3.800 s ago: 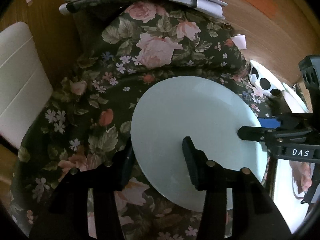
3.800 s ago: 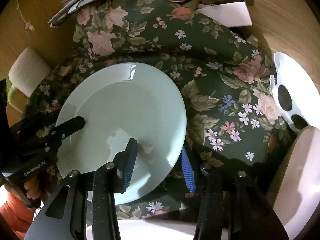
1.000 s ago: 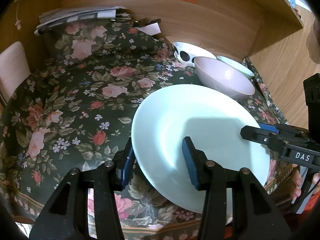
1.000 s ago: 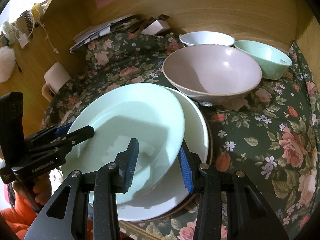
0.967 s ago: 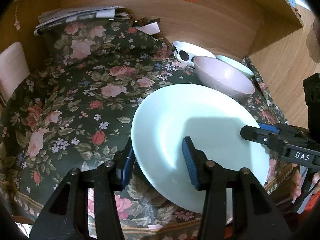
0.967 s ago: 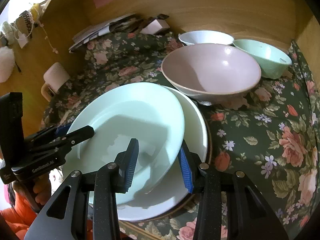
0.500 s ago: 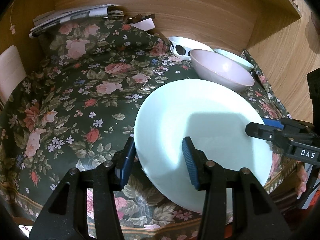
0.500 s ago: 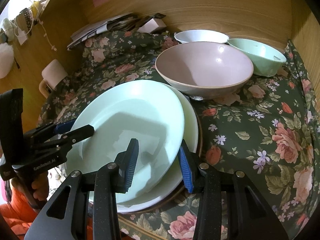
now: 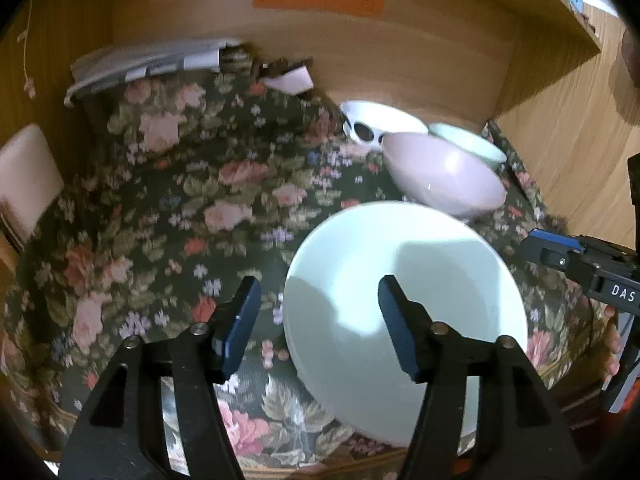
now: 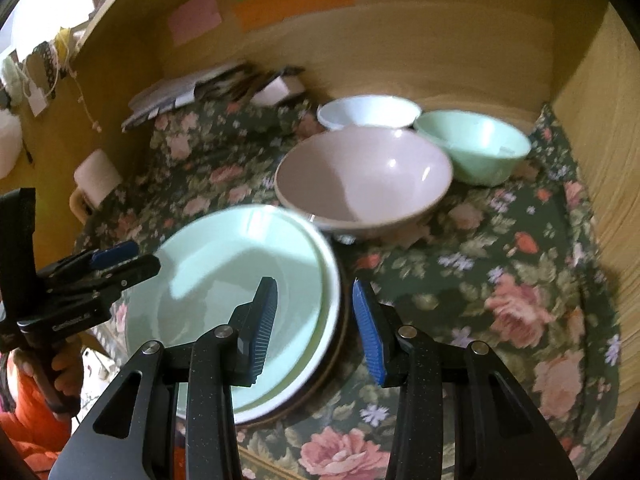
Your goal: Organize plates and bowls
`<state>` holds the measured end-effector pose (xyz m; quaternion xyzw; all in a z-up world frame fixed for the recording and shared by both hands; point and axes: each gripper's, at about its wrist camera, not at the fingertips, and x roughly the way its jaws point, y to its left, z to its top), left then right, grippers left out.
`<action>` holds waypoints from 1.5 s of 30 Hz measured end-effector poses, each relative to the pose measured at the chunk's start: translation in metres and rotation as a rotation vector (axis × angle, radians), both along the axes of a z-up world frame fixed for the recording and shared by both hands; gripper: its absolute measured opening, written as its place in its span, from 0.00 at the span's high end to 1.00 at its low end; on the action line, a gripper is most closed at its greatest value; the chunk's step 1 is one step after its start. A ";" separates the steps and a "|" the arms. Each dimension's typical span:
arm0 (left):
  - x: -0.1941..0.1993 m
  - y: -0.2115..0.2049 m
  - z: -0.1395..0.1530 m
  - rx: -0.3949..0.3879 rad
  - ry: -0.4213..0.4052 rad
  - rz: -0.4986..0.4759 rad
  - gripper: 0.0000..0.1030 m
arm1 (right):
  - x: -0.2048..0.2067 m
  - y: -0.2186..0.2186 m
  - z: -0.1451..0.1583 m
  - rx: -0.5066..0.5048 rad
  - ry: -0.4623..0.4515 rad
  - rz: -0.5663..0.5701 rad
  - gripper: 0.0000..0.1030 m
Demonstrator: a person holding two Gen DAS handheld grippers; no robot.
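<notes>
Mint-green, the plate (image 9: 404, 320) lies flat in the left wrist view, low and right of centre on the floral cloth (image 9: 168, 216). Its left rim falls between the fingers of the left gripper (image 9: 320, 320), whose jaws are opening. One finger stands out over the cloth and the other over the plate's face, and neither pad seems to press on it. At the right edge the right gripper (image 9: 536, 246) points in at the far side of the plate. Beyond the plate, up and to the right, sit the pink bowl (image 9: 444, 176), the spotted white bowl (image 9: 376, 128) and the mint bowl (image 9: 468, 144), clustered close together.

From the right wrist view, the plate (image 10: 232, 300) tops a stack: a cream plate (image 10: 326, 312) under it and a dark plate (image 10: 340, 344) below that. The stack's right rim passes between the fingers of the right gripper (image 10: 316, 328), which are narrowly parted. Blur hides whether they pinch the rim, so I cannot tell. The left gripper (image 10: 132, 262) reaches in from the left edge.

With the plate apparently set down, the bowls look like what remains. The pink bowl (image 10: 364, 180) lies straight ahead of the right gripper, just beyond the stack. For the left it lies across the plate, so the right hand is the nearer. Round as it is, it offers no long axis, only a rim to take
</notes>
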<state>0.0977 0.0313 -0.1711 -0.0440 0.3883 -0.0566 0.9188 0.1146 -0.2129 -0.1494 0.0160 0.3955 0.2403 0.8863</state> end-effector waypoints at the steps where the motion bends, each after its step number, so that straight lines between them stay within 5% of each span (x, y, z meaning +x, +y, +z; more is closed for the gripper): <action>1: 0.002 0.000 0.005 -0.002 -0.013 0.000 0.38 | 0.002 -0.001 0.003 0.001 -0.011 -0.007 0.64; 9: 0.027 -0.008 0.032 -0.009 -0.084 0.000 0.29 | 0.022 -0.012 0.024 -0.002 -0.094 -0.071 0.53; 13: 0.044 -0.013 0.037 -0.019 -0.097 -0.005 0.27 | 0.035 -0.019 0.027 0.010 -0.120 -0.112 0.39; 34: 0.142 -0.060 -0.003 -0.042 0.061 -0.102 0.28 | 0.111 -0.036 -0.025 -0.002 0.039 -0.173 0.39; 38: 0.149 -0.066 -0.010 -0.036 0.084 -0.110 0.36 | 0.118 -0.035 -0.032 0.007 0.060 -0.164 0.40; 45: 0.164 -0.075 -0.024 -0.016 0.153 -0.127 0.54 | 0.124 -0.031 -0.043 0.030 0.108 -0.131 0.57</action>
